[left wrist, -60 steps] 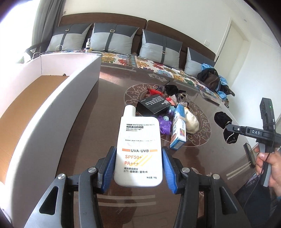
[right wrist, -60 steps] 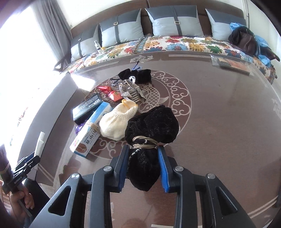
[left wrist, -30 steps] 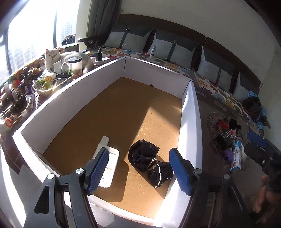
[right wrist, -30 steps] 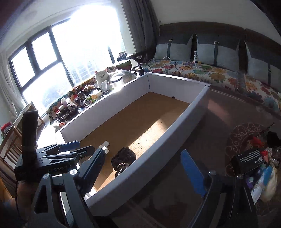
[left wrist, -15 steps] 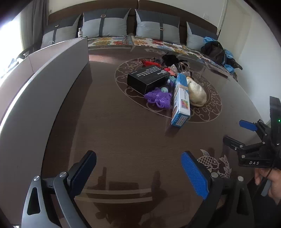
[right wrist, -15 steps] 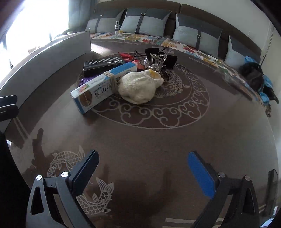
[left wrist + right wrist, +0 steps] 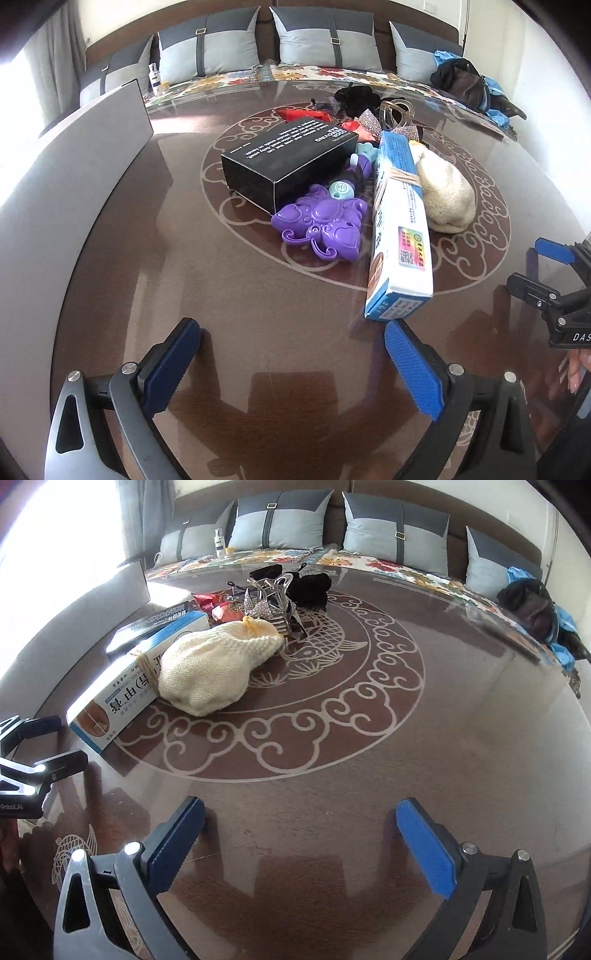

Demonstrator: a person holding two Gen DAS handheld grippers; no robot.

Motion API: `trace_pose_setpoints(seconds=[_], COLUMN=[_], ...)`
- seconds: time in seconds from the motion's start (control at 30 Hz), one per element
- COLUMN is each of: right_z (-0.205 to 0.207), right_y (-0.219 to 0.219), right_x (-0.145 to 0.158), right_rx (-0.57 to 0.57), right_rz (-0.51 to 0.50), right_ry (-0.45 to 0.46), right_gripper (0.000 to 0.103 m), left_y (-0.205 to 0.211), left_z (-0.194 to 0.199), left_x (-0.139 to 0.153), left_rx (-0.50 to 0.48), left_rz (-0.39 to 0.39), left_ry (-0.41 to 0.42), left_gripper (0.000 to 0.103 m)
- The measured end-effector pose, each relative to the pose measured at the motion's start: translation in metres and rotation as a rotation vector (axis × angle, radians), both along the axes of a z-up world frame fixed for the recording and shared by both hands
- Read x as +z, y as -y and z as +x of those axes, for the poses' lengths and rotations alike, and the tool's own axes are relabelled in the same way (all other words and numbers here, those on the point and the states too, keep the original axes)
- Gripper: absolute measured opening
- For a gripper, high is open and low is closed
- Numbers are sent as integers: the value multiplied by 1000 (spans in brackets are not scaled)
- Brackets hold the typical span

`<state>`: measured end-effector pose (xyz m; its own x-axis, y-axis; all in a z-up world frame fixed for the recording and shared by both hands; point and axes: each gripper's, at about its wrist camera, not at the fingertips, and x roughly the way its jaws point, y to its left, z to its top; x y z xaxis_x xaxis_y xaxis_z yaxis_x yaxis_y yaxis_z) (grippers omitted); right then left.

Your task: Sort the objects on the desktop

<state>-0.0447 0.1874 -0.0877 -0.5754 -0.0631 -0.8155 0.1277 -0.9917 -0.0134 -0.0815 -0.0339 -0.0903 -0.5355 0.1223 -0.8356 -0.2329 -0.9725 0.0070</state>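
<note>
On the glass table (image 7: pixel 258 295) lies a pile: a black box (image 7: pixel 291 158), a purple plastic toy (image 7: pixel 325 225), a long blue-and-white carton (image 7: pixel 400 229) and a cream knitted pouch (image 7: pixel 443 192). My left gripper (image 7: pixel 291 332) hovers just short of the carton's near end, its jaws opening with nothing between them. My right gripper (image 7: pixel 301 810) faces the cream pouch (image 7: pixel 218 664) and the carton (image 7: pixel 125 694) over bare table; its jaws are opening too, empty. Behind them lie glittery hair clips (image 7: pixel 269 605), red packets (image 7: pixel 225 611) and black cloth (image 7: pixel 308 587).
The white bin's wall (image 7: pixel 74 177) runs along the table's left side. A sofa with grey cushions (image 7: pixel 207 48) stands behind, bearing a small bottle (image 7: pixel 155 79) and a black bag (image 7: pixel 465 85). Each gripper shows at the other view's edge: right (image 7: pixel 532 271), left (image 7: pixel 55 744).
Both grippers have swung away from the white bin, where the sunscreen tube and black pouch now lie, back to the table pile. They have moved closer and lower, and their jaws have widened.
</note>
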Motion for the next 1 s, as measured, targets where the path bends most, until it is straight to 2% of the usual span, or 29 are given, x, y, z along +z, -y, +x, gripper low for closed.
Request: trace_pose_setpoints(seconds=[0.33,1.0], right_z=[-3,-3], right_y=[-1,-1], right_x=[-1,-1], right_rx=[-14,-14], right_rz=[2,2], right_ry=[-1,-1], right_gripper=[103,103], left_y=[-19,-18], left_z=[-51,-54], left_x=[-3,-3], left_rx=[8,7], left_rz=[10,11], left_ry=[-38,-38], left_gripper=[103,103])
